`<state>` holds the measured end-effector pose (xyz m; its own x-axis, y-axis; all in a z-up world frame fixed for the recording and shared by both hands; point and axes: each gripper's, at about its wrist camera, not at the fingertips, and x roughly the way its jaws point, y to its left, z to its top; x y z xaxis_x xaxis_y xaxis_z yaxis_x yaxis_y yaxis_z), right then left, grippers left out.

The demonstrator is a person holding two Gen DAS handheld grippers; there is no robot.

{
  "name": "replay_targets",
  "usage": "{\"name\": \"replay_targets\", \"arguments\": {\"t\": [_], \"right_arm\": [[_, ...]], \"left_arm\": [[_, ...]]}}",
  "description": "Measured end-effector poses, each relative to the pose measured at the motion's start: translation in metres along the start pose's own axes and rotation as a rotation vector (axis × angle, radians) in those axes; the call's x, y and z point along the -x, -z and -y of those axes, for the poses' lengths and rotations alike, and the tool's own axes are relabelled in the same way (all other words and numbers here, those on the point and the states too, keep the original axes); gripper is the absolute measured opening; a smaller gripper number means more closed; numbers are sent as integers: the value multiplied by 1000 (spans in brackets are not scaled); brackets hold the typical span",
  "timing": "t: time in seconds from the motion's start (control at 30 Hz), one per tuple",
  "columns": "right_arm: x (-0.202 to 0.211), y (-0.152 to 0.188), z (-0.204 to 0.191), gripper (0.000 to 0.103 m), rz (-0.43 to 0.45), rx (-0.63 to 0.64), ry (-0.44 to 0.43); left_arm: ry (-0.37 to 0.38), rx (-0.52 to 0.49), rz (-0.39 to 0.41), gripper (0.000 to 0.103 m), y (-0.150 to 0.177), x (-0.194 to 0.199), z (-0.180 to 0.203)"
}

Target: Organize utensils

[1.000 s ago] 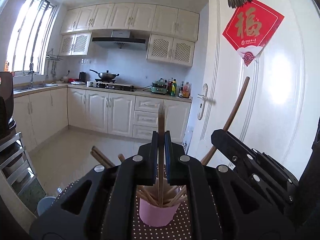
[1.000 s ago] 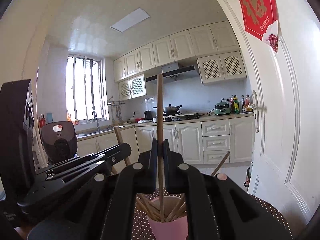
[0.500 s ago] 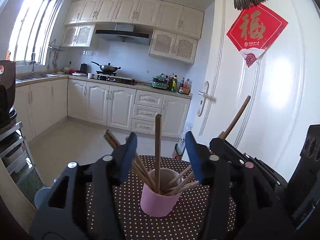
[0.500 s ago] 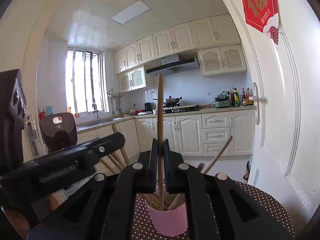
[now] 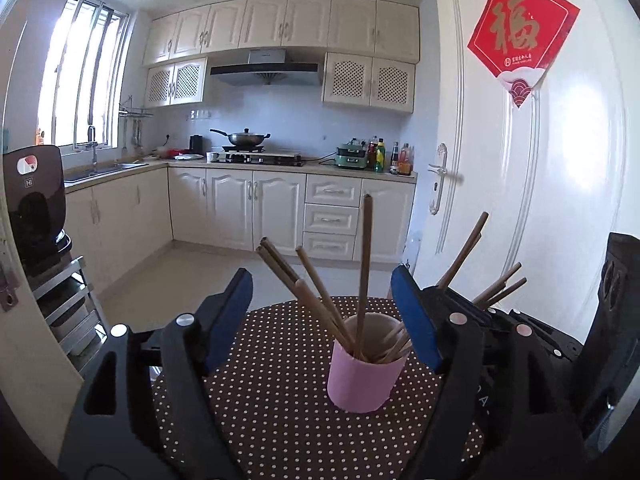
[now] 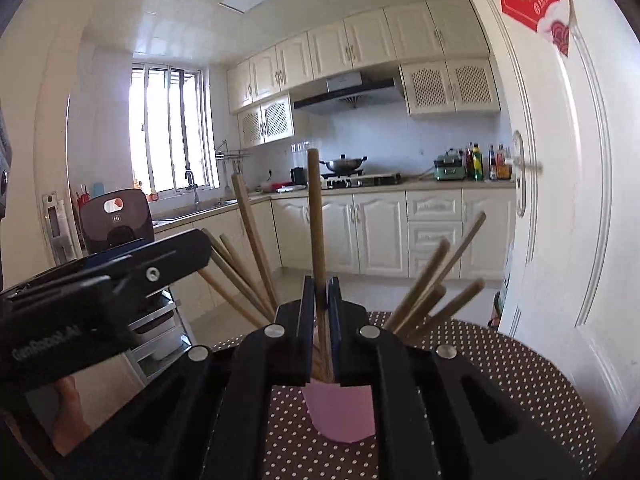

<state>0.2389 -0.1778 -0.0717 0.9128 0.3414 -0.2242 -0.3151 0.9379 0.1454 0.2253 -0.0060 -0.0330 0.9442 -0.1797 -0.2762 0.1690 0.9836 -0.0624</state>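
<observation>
While spread wide before the pink cup [image 5: 366, 376] on the polka-dot table [image 5: 272, 392]: left gripper [image 5: 322, 312]. Pinching one upright chopstick [image 6: 316, 232] over it: right gripper [image 6: 320, 312].

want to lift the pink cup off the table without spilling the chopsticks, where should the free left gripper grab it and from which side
Grip the pink cup low on its bare wall, coming in level from the near side with the open left gripper straddling it. Chopsticks fan out above the rim, and the right gripper is shut on the upright chopstick, so the top is blocked.
</observation>
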Motion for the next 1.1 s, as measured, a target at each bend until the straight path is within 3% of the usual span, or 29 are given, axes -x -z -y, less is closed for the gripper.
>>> {"name": "replay_targets", "arguments": {"t": [0.13, 0.27, 0.6, 1.1], "right_arm": [[7, -2, 1, 9, -5, -21, 1], [17, -6, -2, 27, 6, -27, 2], [52, -11, -15, 47, 27, -10, 1], [118, -10, -33, 75, 54, 2, 63]], "left_arm": [[-11, -6, -4, 75, 0, 6, -1], [-26, -13, 2, 78, 1, 16, 0], [-56, -18, 32, 91, 3, 57, -5], [-158, -89, 30, 94, 14, 123, 2]]}}
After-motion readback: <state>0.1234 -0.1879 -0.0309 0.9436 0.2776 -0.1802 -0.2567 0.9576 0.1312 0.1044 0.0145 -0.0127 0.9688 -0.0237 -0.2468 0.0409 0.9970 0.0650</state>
